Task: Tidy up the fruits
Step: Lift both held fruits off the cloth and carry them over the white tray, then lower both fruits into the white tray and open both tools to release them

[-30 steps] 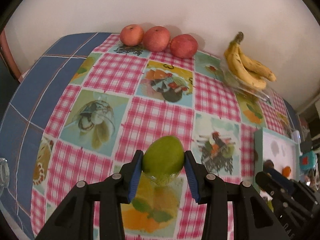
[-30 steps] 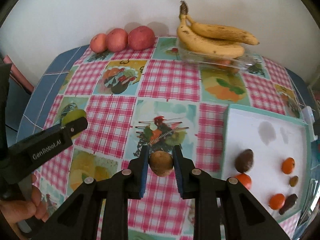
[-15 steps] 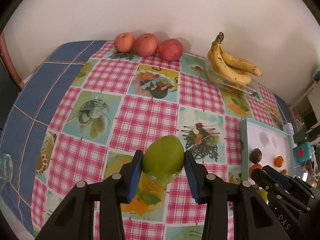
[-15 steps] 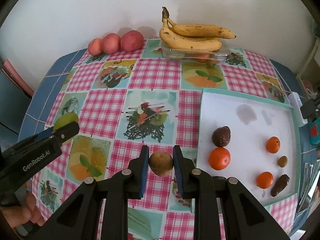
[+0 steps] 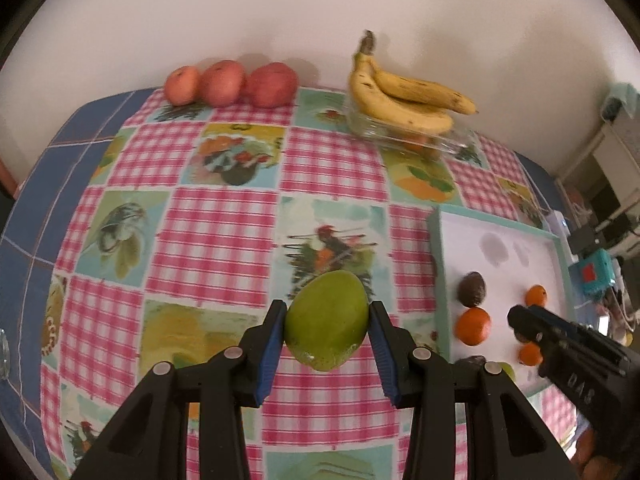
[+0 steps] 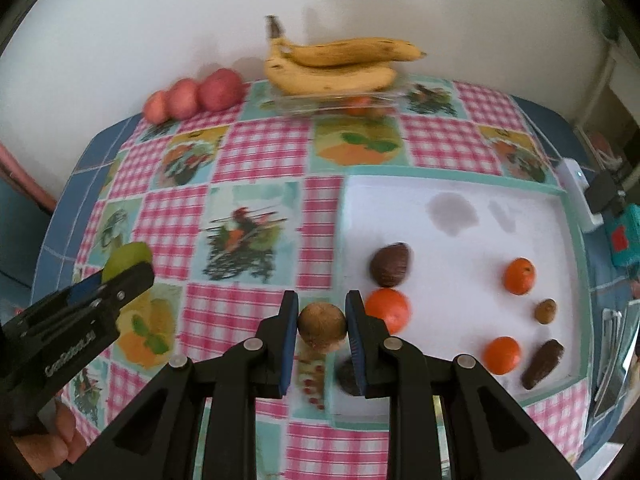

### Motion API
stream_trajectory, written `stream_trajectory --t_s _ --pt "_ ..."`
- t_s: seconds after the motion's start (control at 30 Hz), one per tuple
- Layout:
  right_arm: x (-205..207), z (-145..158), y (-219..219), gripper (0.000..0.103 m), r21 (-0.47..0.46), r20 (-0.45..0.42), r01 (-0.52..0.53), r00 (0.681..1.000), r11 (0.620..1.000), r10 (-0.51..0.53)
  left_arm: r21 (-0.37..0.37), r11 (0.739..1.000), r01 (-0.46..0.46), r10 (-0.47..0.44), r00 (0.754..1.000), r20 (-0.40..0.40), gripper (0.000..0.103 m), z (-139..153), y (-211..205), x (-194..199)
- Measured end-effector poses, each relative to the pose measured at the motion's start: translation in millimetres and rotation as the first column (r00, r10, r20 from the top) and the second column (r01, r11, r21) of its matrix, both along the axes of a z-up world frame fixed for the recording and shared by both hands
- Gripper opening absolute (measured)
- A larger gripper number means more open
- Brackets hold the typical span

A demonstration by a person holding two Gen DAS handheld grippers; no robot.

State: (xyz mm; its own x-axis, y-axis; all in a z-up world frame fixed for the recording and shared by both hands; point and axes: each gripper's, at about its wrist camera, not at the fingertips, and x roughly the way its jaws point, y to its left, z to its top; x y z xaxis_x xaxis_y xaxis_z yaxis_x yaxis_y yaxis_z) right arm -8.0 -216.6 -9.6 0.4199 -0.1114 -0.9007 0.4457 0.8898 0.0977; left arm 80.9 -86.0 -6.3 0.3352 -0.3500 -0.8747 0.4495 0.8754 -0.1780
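Observation:
My left gripper [image 5: 327, 334] is shut on a green mango [image 5: 326, 320], held above the checked tablecloth left of the white tray [image 5: 452, 240]. My right gripper [image 6: 322, 326] is shut on a brown kiwi [image 6: 321, 325], held over the tray's left edge [image 6: 340, 216]. On the tray lie an avocado [image 6: 390, 264], three oranges [image 6: 387, 309], a small kiwi [image 6: 545, 311] and a dark oblong fruit [image 6: 542, 364]. The left gripper with the mango [image 6: 126, 258] shows at the left of the right wrist view.
Three red apples [image 5: 230, 84] line the wall at the back left. Bananas [image 5: 404, 96] lie on a clear container [image 5: 404, 140] at the back. A teal device [image 6: 624, 238] and white box [image 6: 576, 196] sit right of the tray.
Both grippers have moved right toward the tray, each still holding its fruit. The tray now fills more of both views.

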Motion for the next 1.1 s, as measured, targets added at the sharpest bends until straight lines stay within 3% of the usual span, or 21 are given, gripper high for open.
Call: stream_trajectory --t_s 0.57,1.1 --pt "-57.3 -0.2 -99.7 0.025 0.020 0.007 0.237 0.971 0.971 -0.237 -0.013 0.987 0.162 -0.162 0.987 0.008 0.044 2.7 -71.1 -37.0" --pt "-49.7 -4.2 -117.0 0.025 0.027 0.024 0.247 0.969 0.969 -0.248 -0.066 0.970 0.235 -0.232 0.971 0.050 0.044 -8.6 -124.9 -16.1"
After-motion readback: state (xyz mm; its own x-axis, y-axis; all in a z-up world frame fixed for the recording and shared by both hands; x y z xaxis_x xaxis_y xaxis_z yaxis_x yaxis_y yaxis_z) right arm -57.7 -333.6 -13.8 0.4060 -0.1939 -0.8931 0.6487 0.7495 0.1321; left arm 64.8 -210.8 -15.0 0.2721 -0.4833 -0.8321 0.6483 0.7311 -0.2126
